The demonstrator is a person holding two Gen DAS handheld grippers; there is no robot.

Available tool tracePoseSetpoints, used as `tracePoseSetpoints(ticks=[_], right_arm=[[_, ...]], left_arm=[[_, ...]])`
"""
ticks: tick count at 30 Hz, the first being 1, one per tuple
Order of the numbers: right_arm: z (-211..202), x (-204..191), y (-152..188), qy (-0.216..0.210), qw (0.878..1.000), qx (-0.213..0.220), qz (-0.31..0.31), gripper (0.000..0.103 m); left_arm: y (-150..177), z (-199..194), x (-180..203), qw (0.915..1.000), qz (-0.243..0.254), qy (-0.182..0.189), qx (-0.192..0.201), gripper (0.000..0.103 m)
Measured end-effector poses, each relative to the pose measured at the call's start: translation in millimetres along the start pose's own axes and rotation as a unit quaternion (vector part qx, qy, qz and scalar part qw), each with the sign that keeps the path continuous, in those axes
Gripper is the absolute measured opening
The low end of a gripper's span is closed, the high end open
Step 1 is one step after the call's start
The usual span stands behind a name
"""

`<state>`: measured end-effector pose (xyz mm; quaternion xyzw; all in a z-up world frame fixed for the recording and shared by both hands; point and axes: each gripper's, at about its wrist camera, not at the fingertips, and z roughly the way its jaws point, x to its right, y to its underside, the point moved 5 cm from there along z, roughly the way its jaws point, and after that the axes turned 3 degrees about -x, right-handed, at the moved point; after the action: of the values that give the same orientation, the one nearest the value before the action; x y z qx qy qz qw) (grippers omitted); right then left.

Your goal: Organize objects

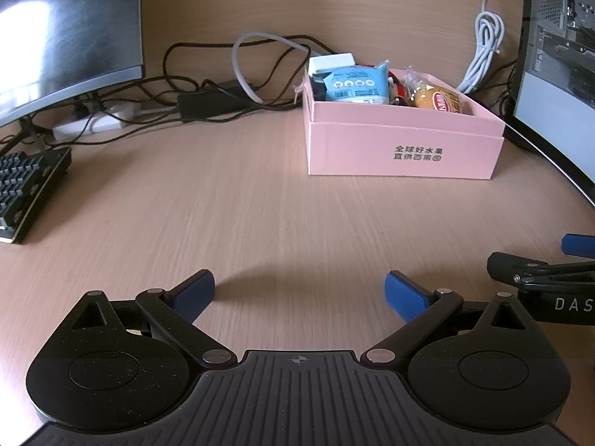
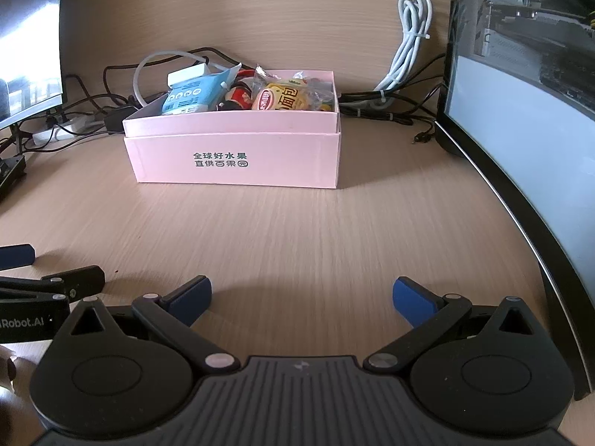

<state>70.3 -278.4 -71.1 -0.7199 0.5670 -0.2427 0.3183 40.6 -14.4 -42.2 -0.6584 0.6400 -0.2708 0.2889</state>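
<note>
A pink cardboard box (image 1: 401,148) (image 2: 238,163) stands on the wooden desk, well ahead of both grippers. Inside it lie a blue packet (image 1: 357,85) (image 2: 193,96), a yellow bread packet (image 1: 440,102) (image 2: 286,98), a white block (image 1: 331,63) (image 2: 187,73) and a small red figure (image 2: 240,96). My left gripper (image 1: 299,295) hovers low over bare desk, open and holding nothing. My right gripper (image 2: 302,299) is likewise open with nothing between its blue pads. Each gripper shows at the edge of the other's view: the right one (image 1: 550,278) and the left one (image 2: 44,282).
A dark monitor (image 1: 67,29) and a black keyboard (image 1: 29,189) sit at the left. Another monitor (image 2: 528,130) curves along the right edge. Black cables, a power strip (image 1: 93,120) and a coiled white cable (image 2: 409,37) crowd the back wall. Bare desk (image 2: 297,223) lies before the box.
</note>
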Motion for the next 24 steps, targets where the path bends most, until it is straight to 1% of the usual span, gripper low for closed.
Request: tracePoseSetpoints(ticks=[8, 16, 24], right_arm=[[-0.2, -0.5, 0.2, 0.000, 1.000, 0.000, 0.000, 0.103], [-0.7, -0.3, 0.1, 0.000, 1.000, 0.000, 0.000, 0.103], [-0.4, -0.6, -0.6, 0.000, 1.000, 0.000, 0.000, 0.103]], left_arm=[[-0.6, 0.6, 0.5, 1.0000, -0.004, -0.007, 0.000, 0.101], [-2.8, 3.2, 4.2, 1.0000, 0.002, 0.002, 0.001, 0.101], [-2.4, 2.6, 4.3, 1.0000, 0.002, 0.002, 0.003, 0.101]])
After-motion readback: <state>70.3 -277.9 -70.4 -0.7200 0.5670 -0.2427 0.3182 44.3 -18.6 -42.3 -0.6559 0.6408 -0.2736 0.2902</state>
